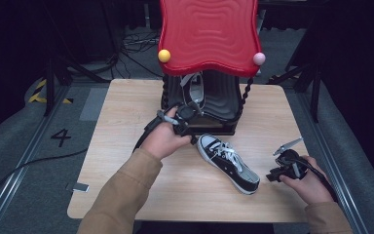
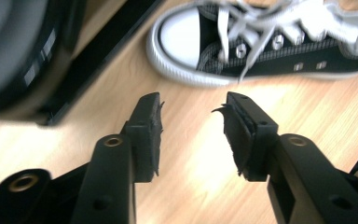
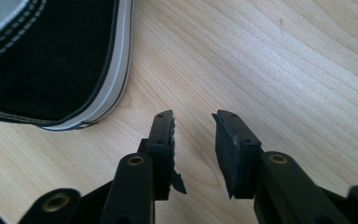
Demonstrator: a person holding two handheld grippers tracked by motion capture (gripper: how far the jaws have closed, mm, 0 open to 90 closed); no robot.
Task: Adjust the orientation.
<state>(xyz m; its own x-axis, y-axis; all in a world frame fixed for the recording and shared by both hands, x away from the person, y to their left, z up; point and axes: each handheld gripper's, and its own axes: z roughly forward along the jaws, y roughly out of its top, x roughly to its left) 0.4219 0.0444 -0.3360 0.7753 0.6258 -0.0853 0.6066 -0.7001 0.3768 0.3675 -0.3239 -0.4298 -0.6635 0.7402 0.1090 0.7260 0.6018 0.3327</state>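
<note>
A black low-top sneaker (image 1: 228, 163) with white toe cap and white laces lies on the wooden table (image 1: 126, 122), toe toward the far left. My left gripper (image 1: 191, 136) sits just short of that toe; in the left gripper view its jaws (image 2: 193, 105) stand open over bare wood with the sneaker's toe (image 2: 186, 39) just beyond them. My right gripper (image 1: 272, 175) rests near the sneaker's heel. In the right gripper view it (image 3: 193, 119) is open with nothing between the jaws, and the heel (image 3: 51, 60) lies at the upper left.
A black shoe stand (image 1: 219, 105) with a red wavy roof (image 1: 207, 34) stands at the table's far middle, a second shoe (image 1: 195, 92) inside it. Its base (image 2: 98, 51) lies close to the left gripper. Dark stands and cables surround the table.
</note>
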